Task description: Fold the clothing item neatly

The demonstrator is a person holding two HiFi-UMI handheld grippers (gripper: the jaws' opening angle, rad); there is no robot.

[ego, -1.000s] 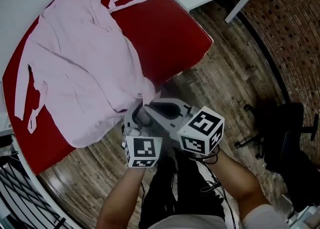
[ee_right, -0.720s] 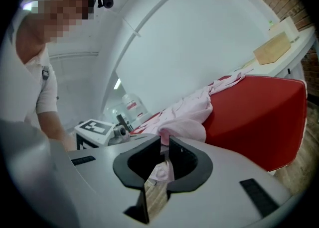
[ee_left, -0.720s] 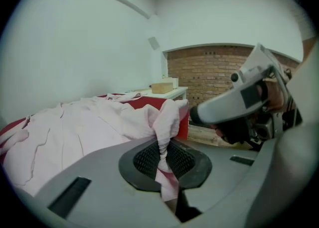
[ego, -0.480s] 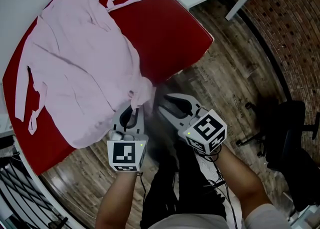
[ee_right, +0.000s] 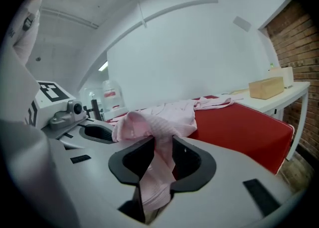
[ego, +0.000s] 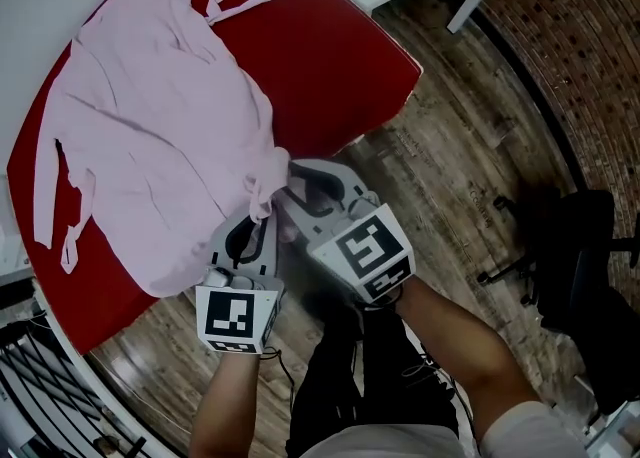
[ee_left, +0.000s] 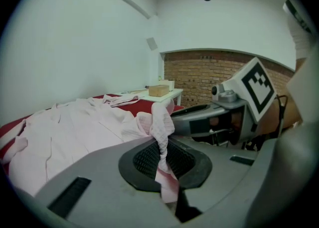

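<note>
While the pink garment [ego: 150, 116] is lying spread and rumpled over the red tabletop [ego: 340, 56], its near corner is being passed between grippers at the table's edge. The left gripper [ee_left: 162, 150], wide apart a second ago, is now being held clamped tight on a twisted rope of the thin, finely ribbed cloth. The right gripper [ee_right: 158, 160] has just been opening; its jaws are standing about half apart, with soft bunched fabric being left slack between them. A re-grip is judged to be under way, and no fold is being made yet.
</note>
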